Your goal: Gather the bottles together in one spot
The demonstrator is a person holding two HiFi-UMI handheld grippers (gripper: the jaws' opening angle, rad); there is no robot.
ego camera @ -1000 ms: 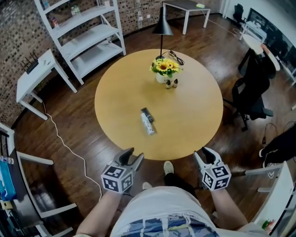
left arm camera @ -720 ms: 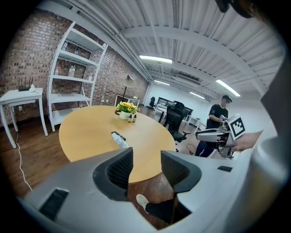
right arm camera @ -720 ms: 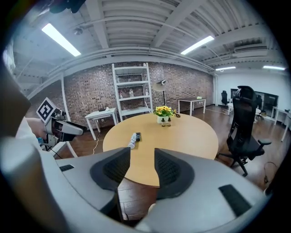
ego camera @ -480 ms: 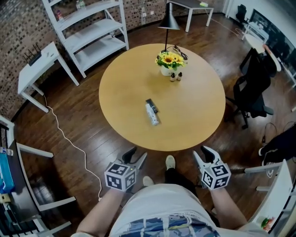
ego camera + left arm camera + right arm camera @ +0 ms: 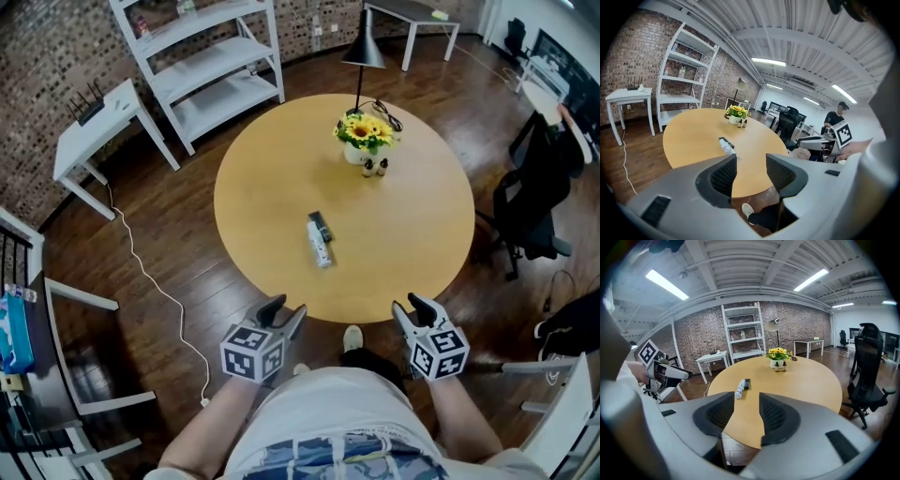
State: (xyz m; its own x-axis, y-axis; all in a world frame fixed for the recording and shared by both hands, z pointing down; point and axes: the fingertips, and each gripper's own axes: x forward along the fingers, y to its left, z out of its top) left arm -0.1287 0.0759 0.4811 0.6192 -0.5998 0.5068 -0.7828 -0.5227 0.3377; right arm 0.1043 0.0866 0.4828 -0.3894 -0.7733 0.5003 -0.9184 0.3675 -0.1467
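Nothing is gathered yet: the white bottle (image 5: 321, 247) lies mid-way across the table (image 5: 412, 234), well apart from two small bottles (image 5: 375, 168) beside the flowers (image 5: 366, 132), and the left gripper (image 5: 285, 309) and right gripper (image 5: 412, 307) hang empty, jaws apart.

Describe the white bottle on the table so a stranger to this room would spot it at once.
Find the round wooden table. Between the sunflower pot and the table's near edge, a white bottle lies on its side beside a small dark flat object. It alone is white and lying down; the two small dark bottles stand upright by the pot.
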